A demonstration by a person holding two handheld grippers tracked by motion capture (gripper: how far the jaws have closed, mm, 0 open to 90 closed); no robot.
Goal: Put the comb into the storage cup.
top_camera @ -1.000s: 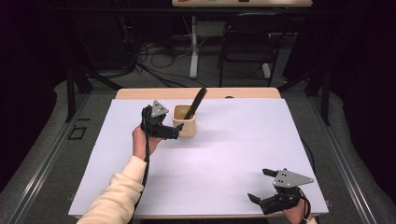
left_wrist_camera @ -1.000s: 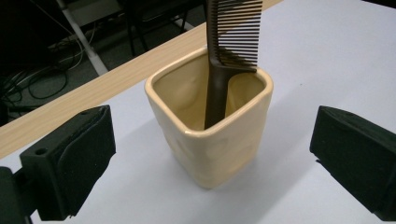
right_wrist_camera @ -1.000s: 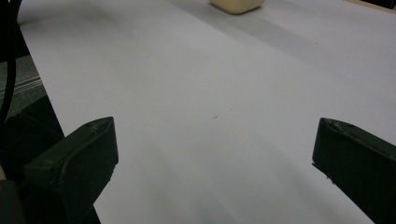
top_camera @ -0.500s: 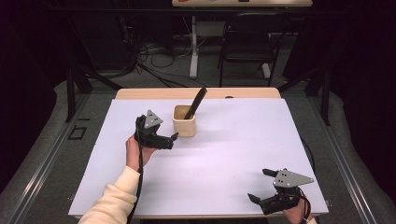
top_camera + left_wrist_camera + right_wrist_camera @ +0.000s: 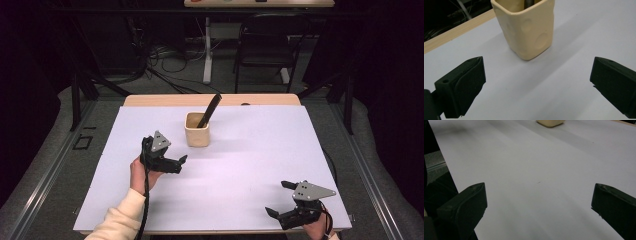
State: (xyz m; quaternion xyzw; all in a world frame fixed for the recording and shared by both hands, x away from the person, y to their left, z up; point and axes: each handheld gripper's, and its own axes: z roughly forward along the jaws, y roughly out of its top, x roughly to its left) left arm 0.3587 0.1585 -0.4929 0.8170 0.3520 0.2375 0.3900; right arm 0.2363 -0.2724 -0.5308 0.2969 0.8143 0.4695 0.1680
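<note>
No legible text, label, brand, number or sign on any surface. Cream cup (image 5: 197,130): plain dimpled wall, unmarked. White table cover (image 5: 240,165): blank. Grey plates atop both grippers: unlettered at this resolution.

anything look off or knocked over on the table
Nothing stands out. The cream cup stands upright near the table's far edge with a dark tool leaning out of it. Nothing is spilled on the white table. The left gripper and right gripper are both open and empty.

cup (image 5: 197,131) – table (image 5: 250,165) rear centre | stick (image 5: 209,110) – in cup
</note>
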